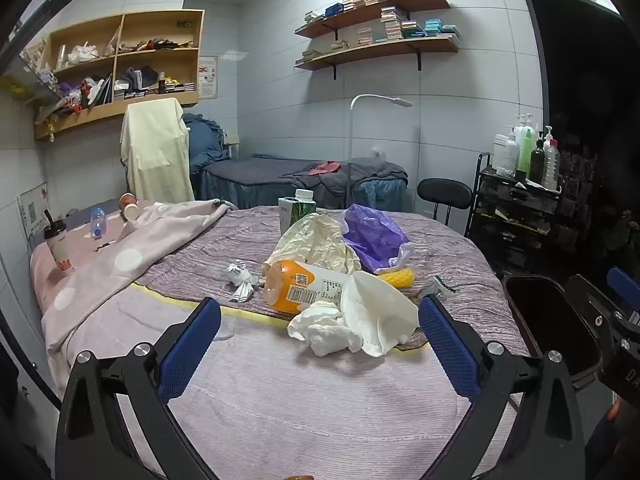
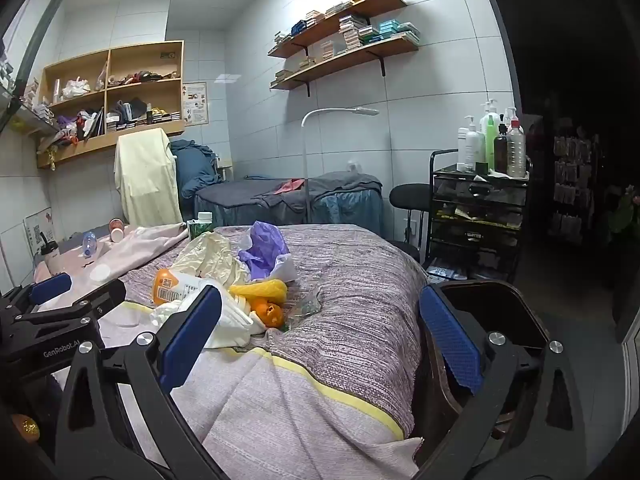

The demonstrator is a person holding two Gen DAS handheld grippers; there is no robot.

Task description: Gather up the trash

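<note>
Fingers of the left gripper (image 1: 320, 320) and right gripper (image 2: 320, 320) spread wide, empty. Ahead on the bed (image 1: 280, 400), crumpled tissue (image 1: 324, 330) looks light and soft; pinch its bulk. Beside it, the orange bottle (image 1: 298, 286) seems slick.

The wadded tissue (image 1: 324, 326) hides the orange bottle's (image 1: 296, 286) lower end.

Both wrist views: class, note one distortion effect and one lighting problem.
Left wrist view: fisheye bends the wall shelves and blackens the corners. Right wrist view: the doorway is underexposed, nearly black, while the bed stays evenly lit and sharp.
</note>
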